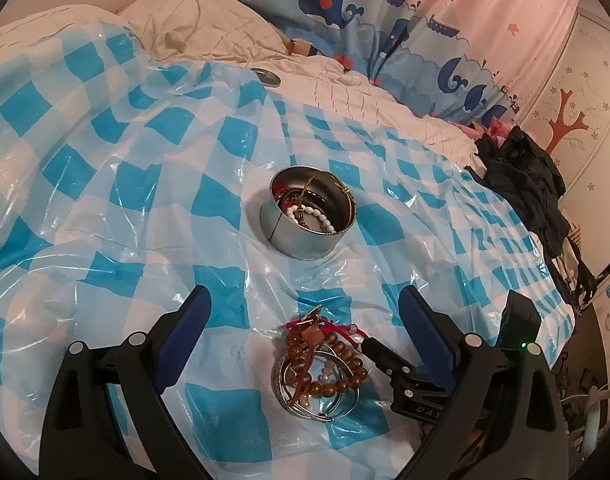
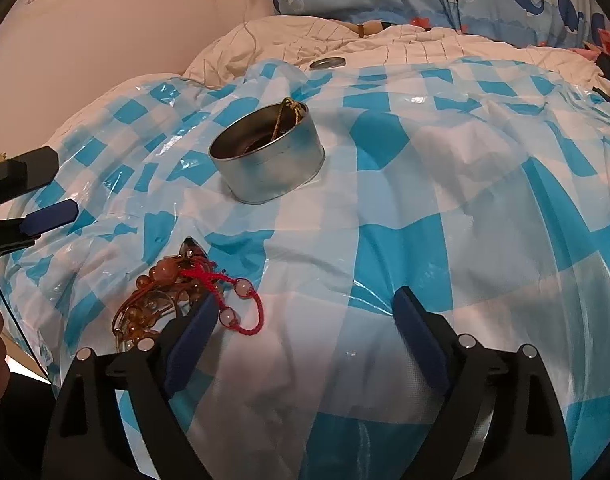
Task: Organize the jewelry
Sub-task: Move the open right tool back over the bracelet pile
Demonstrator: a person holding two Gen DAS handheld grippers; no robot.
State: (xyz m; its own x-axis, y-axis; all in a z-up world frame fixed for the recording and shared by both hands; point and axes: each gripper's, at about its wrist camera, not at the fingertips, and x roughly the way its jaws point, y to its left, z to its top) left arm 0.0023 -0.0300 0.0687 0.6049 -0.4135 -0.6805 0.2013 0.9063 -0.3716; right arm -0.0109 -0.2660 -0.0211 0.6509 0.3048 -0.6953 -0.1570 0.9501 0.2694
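A round metal tin (image 1: pixel 308 216) stands on the blue-and-white checked plastic sheet (image 1: pixel 145 184) and holds white beads, a red cord and a gold chain over its rim. A pile of jewelry (image 1: pixel 319 368) lies nearer: amber bead bracelets, silver bangles and a red cord bracelet. My left gripper (image 1: pixel 305 312) is open, its fingers on either side of the pile's far end. My right gripper (image 2: pixel 305 308) is open and empty, just right of the pile (image 2: pixel 177 300), its left finger (image 2: pixel 197 328) over the pile's edge. The tin (image 2: pixel 267 156) lies beyond.
The sheet covers a rumpled cream duvet (image 1: pixel 209 28). A metal lid (image 1: pixel 266 76) lies at the sheet's far edge. Dark clothes (image 1: pixel 525 184) are heaped at the right. A whale-print curtain (image 1: pixel 385 12) hangs behind. The left gripper's finger (image 2: pixel 49 212) shows in the right wrist view.
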